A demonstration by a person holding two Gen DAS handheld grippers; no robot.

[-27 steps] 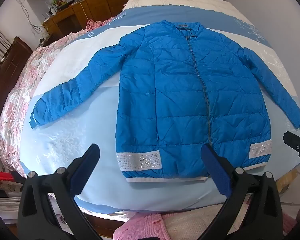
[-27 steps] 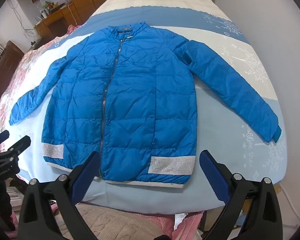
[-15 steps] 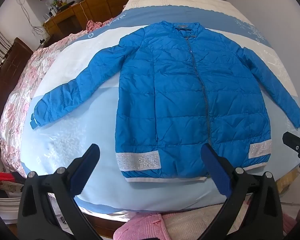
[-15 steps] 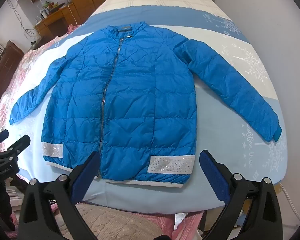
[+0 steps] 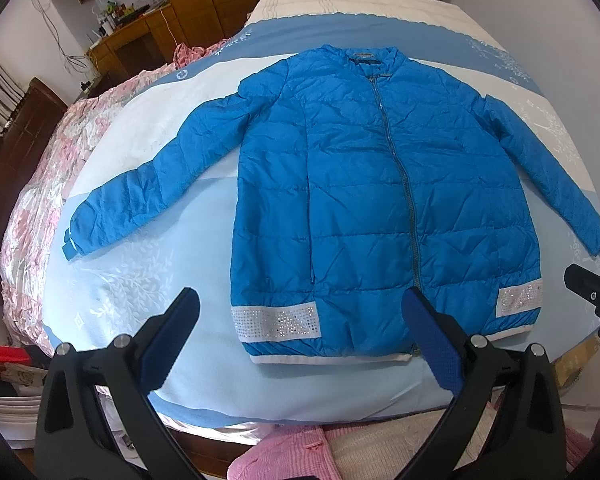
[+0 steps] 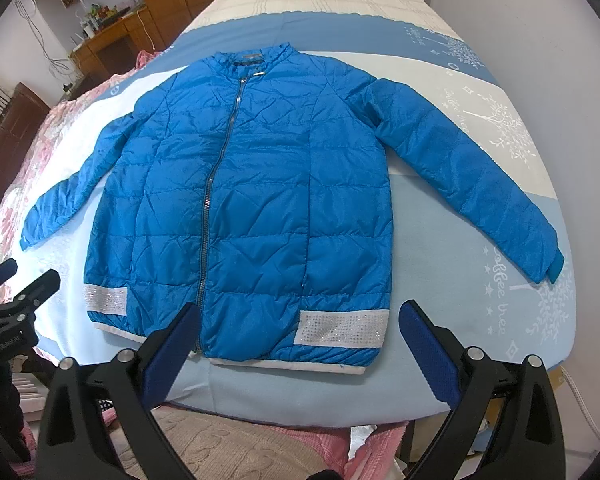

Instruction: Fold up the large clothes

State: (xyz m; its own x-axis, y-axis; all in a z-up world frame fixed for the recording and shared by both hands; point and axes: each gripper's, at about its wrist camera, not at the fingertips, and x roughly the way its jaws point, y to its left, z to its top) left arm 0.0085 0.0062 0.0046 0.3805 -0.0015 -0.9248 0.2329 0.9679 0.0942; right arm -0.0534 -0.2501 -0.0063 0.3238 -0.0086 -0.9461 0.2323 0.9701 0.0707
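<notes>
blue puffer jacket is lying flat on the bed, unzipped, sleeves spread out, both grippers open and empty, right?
Not quite: the blue puffer jacket is zipped shut, as the right wrist view shows along its zipper. It does lie flat on the bed, sleeves spread; left gripper and right gripper are open and empty.

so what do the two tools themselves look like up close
Both match: the left tool and right tool each have black plastic arms with silver screw heads, ending in blue textured pads. The left tool's body, seen from the right wrist view, carries small white lettering too small to read.
</notes>
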